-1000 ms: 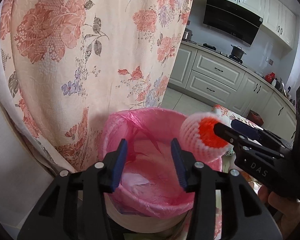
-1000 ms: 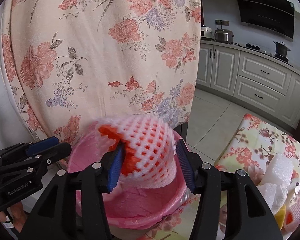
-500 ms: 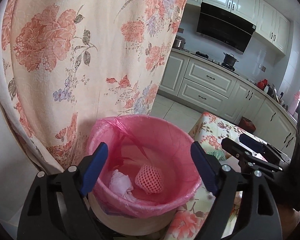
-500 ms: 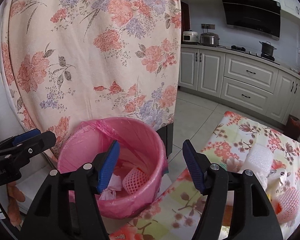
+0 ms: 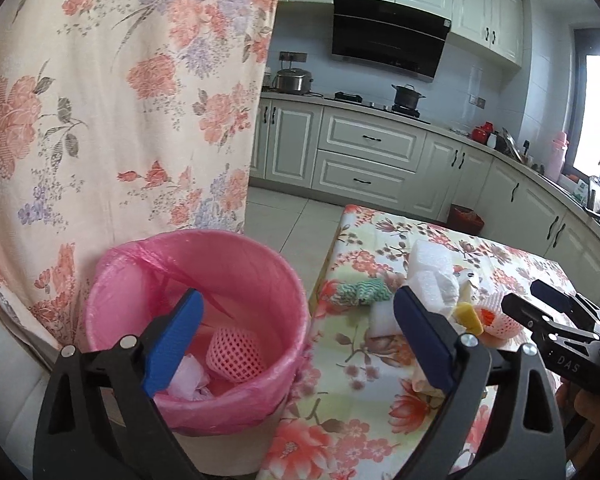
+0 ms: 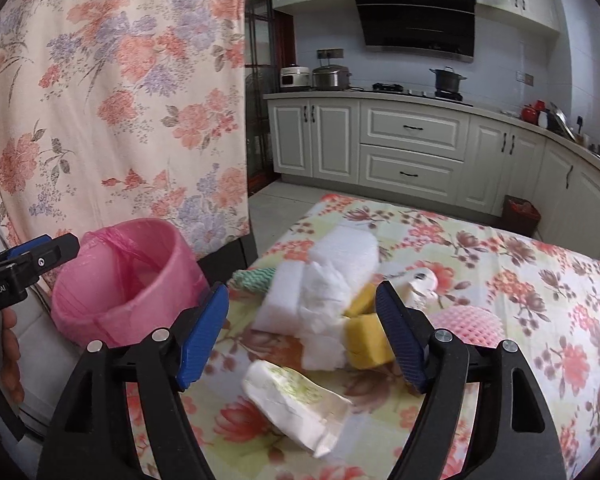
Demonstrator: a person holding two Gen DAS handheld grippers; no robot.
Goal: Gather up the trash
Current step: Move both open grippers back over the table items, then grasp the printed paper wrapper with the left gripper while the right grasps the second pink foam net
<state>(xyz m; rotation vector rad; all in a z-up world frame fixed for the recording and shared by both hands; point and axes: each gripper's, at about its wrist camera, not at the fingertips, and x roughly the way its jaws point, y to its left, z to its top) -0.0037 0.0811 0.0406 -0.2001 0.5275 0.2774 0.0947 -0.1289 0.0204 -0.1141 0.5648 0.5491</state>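
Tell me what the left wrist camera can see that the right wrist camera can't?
Only the left wrist view looks down into the pink bin: a pink foam net and crumpled white tissue lie at the bottom.

Only the right wrist view shows the crumpled white wrapper lying nearest on the table, in front of the pile.

Both show the bin, the floral tablecloth, the white foam block, the yellow sponge and a second foam net still on the table. Both the left gripper and right gripper are open and empty.

A thin, glossy pink plastic liner (image 5: 204,256) lines the bin; floral cloth (image 6: 520,280) covers the bench; the foam net (image 5: 236,354) looks soft, meshed.
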